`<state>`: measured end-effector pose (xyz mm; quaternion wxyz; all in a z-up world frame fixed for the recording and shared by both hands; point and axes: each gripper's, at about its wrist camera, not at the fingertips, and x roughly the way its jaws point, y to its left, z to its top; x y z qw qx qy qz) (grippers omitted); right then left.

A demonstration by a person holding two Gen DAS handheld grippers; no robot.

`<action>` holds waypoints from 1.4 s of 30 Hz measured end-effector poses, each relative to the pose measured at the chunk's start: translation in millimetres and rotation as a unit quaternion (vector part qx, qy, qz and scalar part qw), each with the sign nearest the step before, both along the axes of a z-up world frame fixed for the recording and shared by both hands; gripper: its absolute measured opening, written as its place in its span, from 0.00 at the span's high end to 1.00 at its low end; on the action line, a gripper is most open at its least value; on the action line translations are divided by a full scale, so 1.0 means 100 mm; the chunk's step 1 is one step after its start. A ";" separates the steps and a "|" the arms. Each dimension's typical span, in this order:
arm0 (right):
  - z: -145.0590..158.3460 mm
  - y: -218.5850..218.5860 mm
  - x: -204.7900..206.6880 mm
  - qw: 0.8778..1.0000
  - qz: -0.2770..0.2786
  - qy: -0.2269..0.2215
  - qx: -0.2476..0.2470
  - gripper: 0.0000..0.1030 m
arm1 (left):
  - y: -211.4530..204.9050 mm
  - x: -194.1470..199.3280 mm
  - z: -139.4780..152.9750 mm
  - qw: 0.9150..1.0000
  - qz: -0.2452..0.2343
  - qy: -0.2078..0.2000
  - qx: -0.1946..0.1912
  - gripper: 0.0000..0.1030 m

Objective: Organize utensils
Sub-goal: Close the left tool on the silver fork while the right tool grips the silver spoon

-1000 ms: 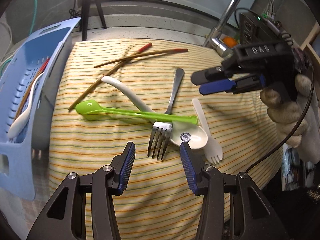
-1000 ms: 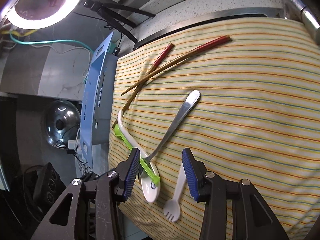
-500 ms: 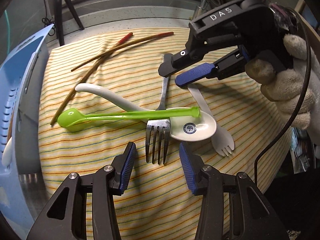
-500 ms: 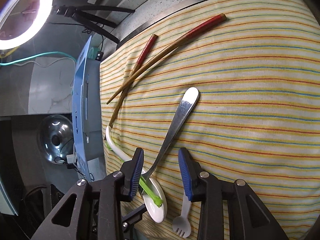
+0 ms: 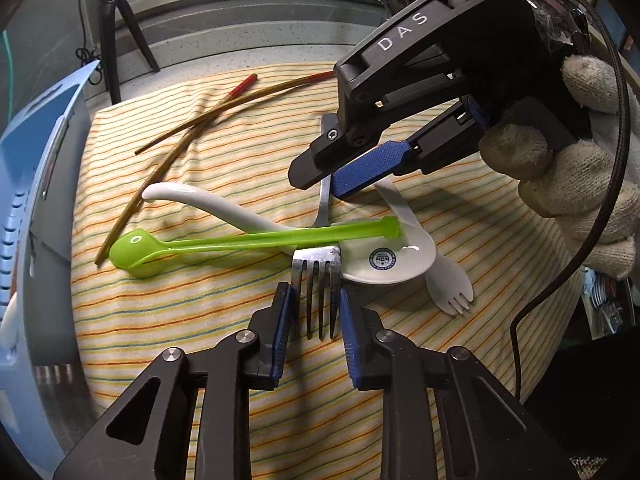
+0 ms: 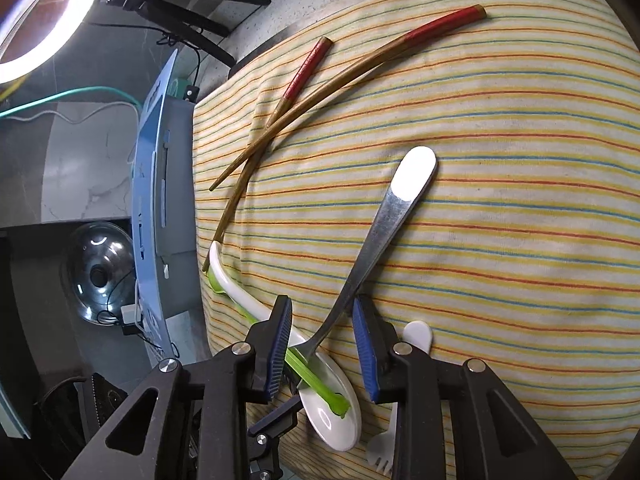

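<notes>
Utensils mostly left unsorted on striped cloth (image 5: pixel 192 312): metal fork (image 5: pixel 320 280), green spoon (image 5: pixel 168 246), white spoon (image 5: pixel 380 260), spork (image 5: pixel 448 292), chopsticks (image 5: pixel 188 136). Blue basket (image 5: pixel 36 184) seen at cloth's edge. Fork tines bracketed by closing left gripper (image 5: pixel 316 312), contact not yet made. Fork handle straddled by closing right gripper (image 6: pixel 322 332), not clamped.

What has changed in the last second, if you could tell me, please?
Both grippers closed in on the metal fork: the left gripper now brackets its tines, the right gripper its handle, jaws narrowing, neither visibly clamped. The utensils and chopsticks lie as before.
</notes>
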<state>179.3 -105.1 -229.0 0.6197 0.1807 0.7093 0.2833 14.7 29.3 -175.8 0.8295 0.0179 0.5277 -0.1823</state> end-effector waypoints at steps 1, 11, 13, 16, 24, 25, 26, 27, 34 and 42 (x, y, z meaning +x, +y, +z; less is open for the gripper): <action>0.00 0.00 -0.01 1.000 -0.004 0.001 -0.002 0.74 | 0.00 0.00 0.00 1.000 -0.001 -0.002 0.000 0.79; -0.03 -0.02 -0.03 1.000 -0.024 0.004 -0.018 0.90 | 0.01 -0.06 0.06 1.000 0.000 -0.005 -0.023 0.79; -0.05 -0.04 -0.02 0.999 -0.026 0.006 -0.017 0.92 | 0.00 -0.08 0.07 1.000 0.002 -0.006 -0.025 0.79; -0.04 -0.06 -0.03 0.999 -0.029 0.011 -0.009 0.92 | 0.01 -0.11 0.12 0.999 0.006 -0.005 -0.033 0.79; 0.06 -0.17 -0.09 0.999 -0.034 0.019 0.012 0.92 | 0.02 -0.20 0.27 0.998 0.014 -0.011 -0.055 0.79; 0.08 -0.19 -0.10 0.999 -0.035 0.018 0.014 0.92 | 0.02 -0.22 0.30 0.998 0.015 -0.013 -0.059 0.79; 0.12 -0.22 -0.11 0.999 -0.035 0.016 0.016 0.92 | 0.02 -0.23 0.32 0.998 0.015 -0.014 -0.062 0.79; 0.15 -0.24 -0.12 0.999 -0.035 0.014 0.017 0.92 | 0.01 -0.25 0.35 0.998 0.014 -0.016 -0.064 0.79; 0.41 -0.34 -0.19 0.999 -0.037 -0.003 0.030 0.93 | -0.05 -0.28 0.53 0.996 0.011 -0.035 -0.076 0.79; 0.73 -0.35 -0.21 0.997 -0.038 -0.033 0.051 0.94 | -0.02 -0.28 0.73 0.994 0.016 -0.062 -0.086 0.79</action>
